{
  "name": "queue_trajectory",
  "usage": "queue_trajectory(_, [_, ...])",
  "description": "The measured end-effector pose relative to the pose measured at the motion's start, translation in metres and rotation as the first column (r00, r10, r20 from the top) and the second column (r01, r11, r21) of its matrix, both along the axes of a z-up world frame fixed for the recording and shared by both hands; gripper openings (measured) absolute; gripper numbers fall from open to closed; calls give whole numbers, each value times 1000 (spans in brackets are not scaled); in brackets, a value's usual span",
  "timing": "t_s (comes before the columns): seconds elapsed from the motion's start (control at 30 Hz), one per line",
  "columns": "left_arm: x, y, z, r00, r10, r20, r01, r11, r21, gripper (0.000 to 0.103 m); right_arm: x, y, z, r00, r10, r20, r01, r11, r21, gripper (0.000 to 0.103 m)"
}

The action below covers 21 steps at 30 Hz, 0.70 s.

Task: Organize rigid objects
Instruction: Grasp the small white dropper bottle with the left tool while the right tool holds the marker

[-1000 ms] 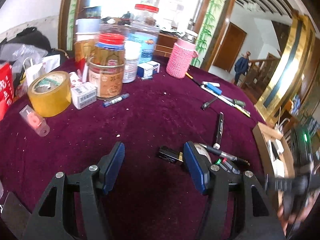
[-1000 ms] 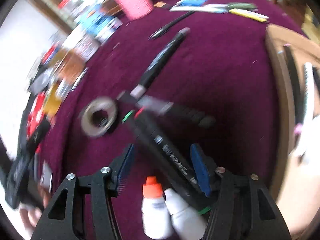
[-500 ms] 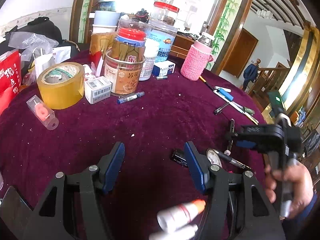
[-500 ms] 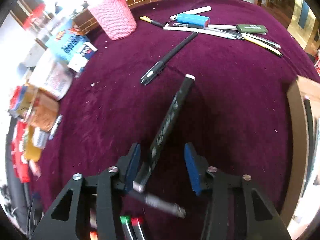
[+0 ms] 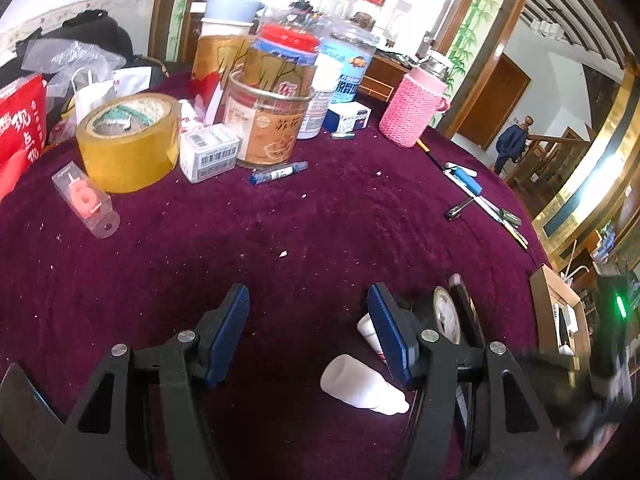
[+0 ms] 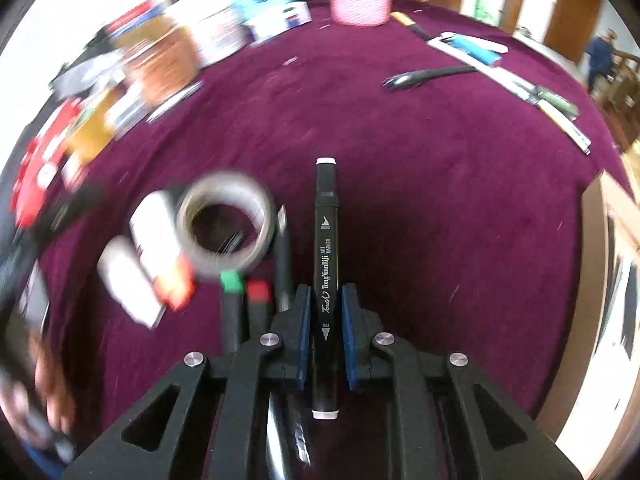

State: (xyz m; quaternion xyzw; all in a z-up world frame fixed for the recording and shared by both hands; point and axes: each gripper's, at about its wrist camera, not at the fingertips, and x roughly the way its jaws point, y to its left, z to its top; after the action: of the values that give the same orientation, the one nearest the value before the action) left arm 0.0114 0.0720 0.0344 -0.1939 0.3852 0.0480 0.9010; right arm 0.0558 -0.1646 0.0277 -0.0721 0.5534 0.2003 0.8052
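Observation:
My right gripper is closing, and its pads press on the barrel of a black art marker that points straight ahead above the maroon cloth. To its left, blurred, are a small tape roll, white bottles with orange caps and markers with a green cap and a red cap. My left gripper hangs open low over the cloth with nothing between its fingers. A white bottle lies by its right finger, with the tape roll just beyond.
A yellow tape roll, jars, small boxes and a pink knitted bottle crowd the far side. Pens lie at the far right. A wooden box sits at the table's right edge.
The right gripper has shut on the black marker, which now points straight ahead. The left gripper moved lower and closer to the white bottles, still open.

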Motion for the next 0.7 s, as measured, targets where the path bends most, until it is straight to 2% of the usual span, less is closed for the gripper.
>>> queue_trajectory(0.1, [1, 3, -4, 1000, 9, -14, -9, 1000, -3, 61, -28, 5, -2, 998, 54, -12, -53, 998, 47, 13])
queue_trajectory(0.2, [-1, 3, -3, 1000, 7, -5, -7, 1000, -6, 61, -50, -9, -1, 999, 46, -28, -41, 985, 171, 13])
queue_trajectory(0.3, [-2, -1, 0, 1000, -13, 15, 13, 1000, -1, 61, -61, -34, 1, 998, -36, 43, 26, 976, 216, 13])
queue_trajectory(0.43, [-5, -14, 6, 997, -78, 3, 78, 996, 44, 61, -67, -60, -2, 989, -122, 84, 94, 956, 276, 13])
queue_trajectory(0.53, [-13, -27, 13, 986, -165, -13, 165, 983, 82, 61, -70, -67, -6, 987, -136, 82, 107, 950, 292, 13])
queue_trajectory(0.7, [-16, -40, 12, 952, -295, -82, 305, 931, 199, 61, -68, -67, -13, 991, -113, 74, 81, 938, 338, 13])
